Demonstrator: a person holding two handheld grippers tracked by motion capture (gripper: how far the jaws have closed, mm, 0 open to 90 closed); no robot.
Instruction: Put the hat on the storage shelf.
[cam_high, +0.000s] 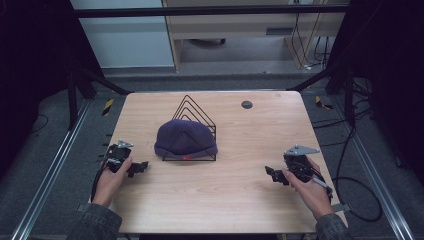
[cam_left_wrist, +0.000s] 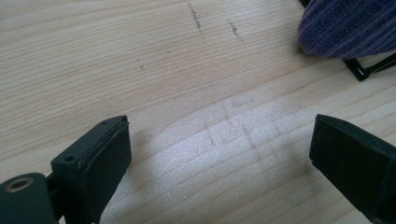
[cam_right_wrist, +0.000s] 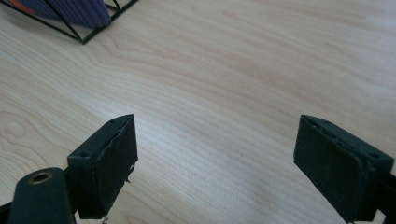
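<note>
Flanking the hat draped over its wire rack, left gripper and right gripper rest released on the worktop, likely poised to lift it

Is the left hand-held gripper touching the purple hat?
Apart. The high view shows bare table between the left hand-held gripper and the purple hat.

Table: light wood-grain top with rounded corners, seen from above in the high view. A black wire rack of nested triangular frames is set on it near the middle, toward the far side, and a dark purple knitted hat is draped over the rack's front. A small dark round disc is found near the far edge, well apart from the rack.
</note>
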